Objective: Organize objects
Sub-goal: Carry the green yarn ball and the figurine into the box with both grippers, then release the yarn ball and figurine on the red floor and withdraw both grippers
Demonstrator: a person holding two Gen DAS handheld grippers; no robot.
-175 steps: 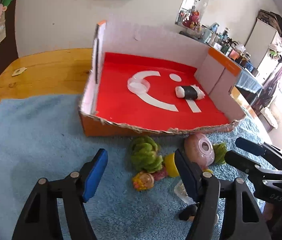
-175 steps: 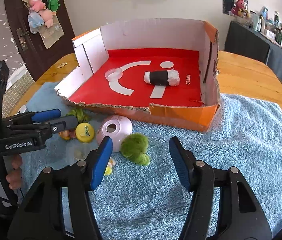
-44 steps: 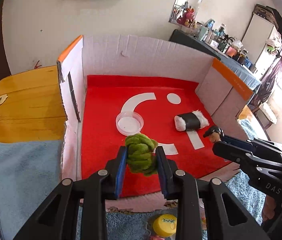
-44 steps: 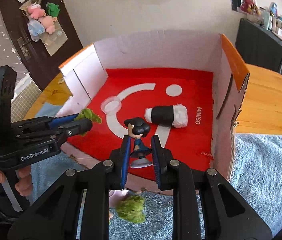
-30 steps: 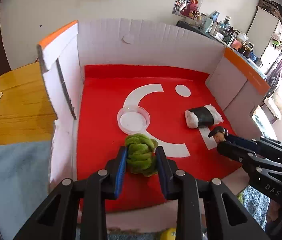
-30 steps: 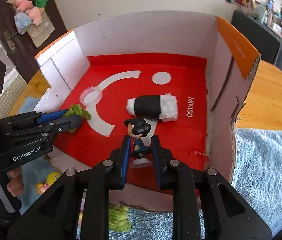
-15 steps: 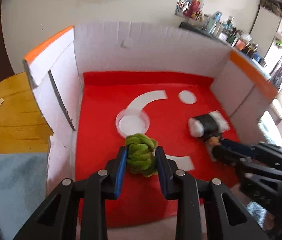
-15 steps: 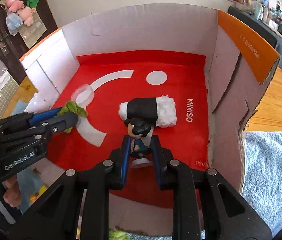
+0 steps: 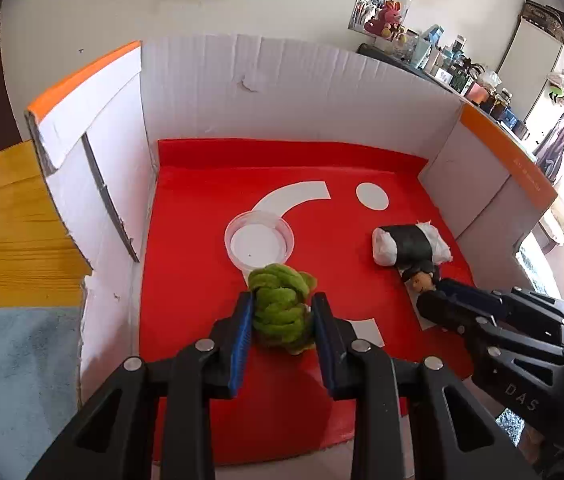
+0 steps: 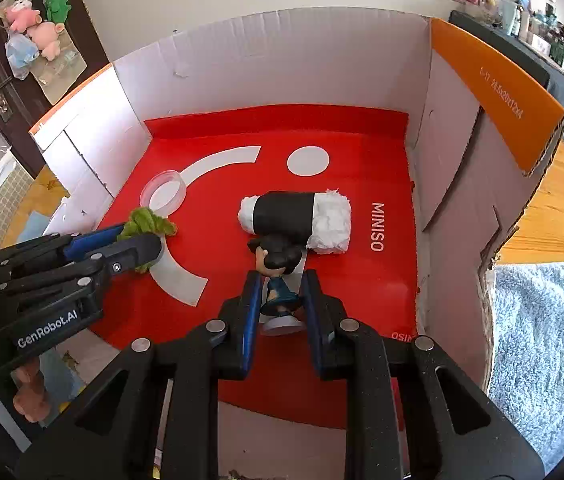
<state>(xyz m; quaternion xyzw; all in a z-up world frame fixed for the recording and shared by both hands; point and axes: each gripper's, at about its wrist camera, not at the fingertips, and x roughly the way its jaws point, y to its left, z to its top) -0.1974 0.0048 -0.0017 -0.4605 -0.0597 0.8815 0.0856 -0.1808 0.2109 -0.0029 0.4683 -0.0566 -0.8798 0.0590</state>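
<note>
Inside the red-floored cardboard box [image 10: 274, 64], the left gripper [image 9: 282, 316] is closed on a green yarn ball [image 9: 280, 304] just near of the clear round dish [image 9: 260, 240]. The right gripper [image 10: 280, 300] clamps a dark-haired figurine [image 10: 278, 276], upright, its head touching the near side of the black-and-white roll [image 10: 295, 220], which lies crosswise. Both toys look ready for release onto the floor below.
</note>
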